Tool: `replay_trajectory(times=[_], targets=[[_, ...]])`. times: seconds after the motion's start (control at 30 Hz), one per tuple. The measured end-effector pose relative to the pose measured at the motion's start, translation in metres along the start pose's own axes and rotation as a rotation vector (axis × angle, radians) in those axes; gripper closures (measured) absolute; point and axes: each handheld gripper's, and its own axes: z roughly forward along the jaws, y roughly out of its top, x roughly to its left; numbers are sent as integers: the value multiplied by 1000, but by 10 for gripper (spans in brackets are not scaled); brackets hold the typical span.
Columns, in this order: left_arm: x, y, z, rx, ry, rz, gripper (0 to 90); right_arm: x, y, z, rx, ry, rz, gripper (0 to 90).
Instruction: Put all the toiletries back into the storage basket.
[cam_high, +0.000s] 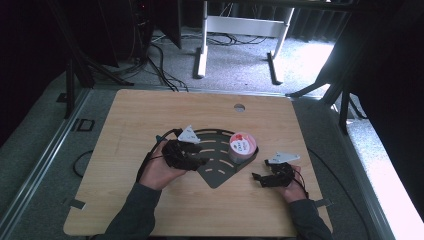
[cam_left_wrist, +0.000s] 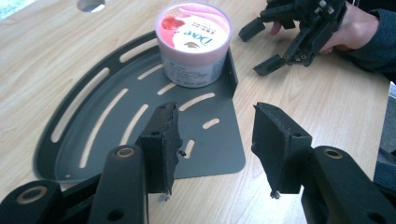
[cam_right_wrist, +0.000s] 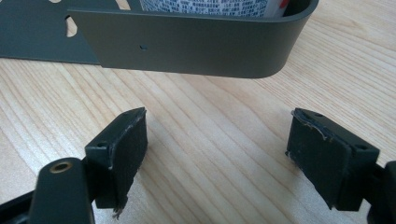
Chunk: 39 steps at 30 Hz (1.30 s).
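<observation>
Two claws over the worktop (cam_high: 150, 115), both spread wide and gripping nothing: left claw (cam_left_wrist: 212, 140) above the one grey slotted corner shelf (cam_left_wrist: 93, 135), right claw (cam_right_wrist: 215, 149) just beside its wall. One pink Dove tub (cam_left_wrist: 194, 39) stands in the shelf's corner.

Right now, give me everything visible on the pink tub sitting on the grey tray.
The pink tub is a short round container with a pink lid printed with a Dove logo and a red patch; its pale side wall carries fine print. It looks like plastic, lid on, standing upright. It sits on the slotted grey tray, tucked into the corner against the tray's raised wall. Neither the left gripper nor the right gripper touches it; both have their jaws apart with nothing between them.
</observation>
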Motion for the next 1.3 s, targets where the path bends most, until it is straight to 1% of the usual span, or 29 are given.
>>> replay_trajectory(times=[0.13, 0.17, 0.33, 0.37, 0.57, 0.73, 0.87, 0.97, 1.03, 1.2, 1.3], targets=[[3, 0, -4, 0, 14, -1, 508, 0, 0, 0, 0, 0, 1, 198], [5, -1, -8, 1, 27, -3, 508, 0, 0, 0, -1, 0, 3, 198], [9, -3, -13, 0, 42, -11, 493, 0, 0, 0, -1, 0, 3, 198], [10, -3, -15, 7, 44, -16, 493, 0, 0, 0, -1, 0, 3, 198], [15, -4, -22, 42, 63, -6, 483, 0, 0, 0, 0, 0, 2, 198], [19, -7, -27, 46, 81, -20, 476, 0, 0, 0, 0, 0, 1, 198], [23, -8, -29, 56, 102, -38, 479, 0, 0, 0, 0, 0, 1, 198], [24, -10, -30, 70, 114, -45, 481, 0, 0, 0, -1, 1, 4, 198], [24, -10, -32, 81, 115, -40, 482, 0, 0, 0, -1, 1, 4, 198], [26, -13, -34, 97, 121, -52, 485, 0, 0, 0, 0, 1, 1, 198], [26, -14, -35, 106, 124, -52, 488, 0, 0, 0, 0, 1, 1, 198]])
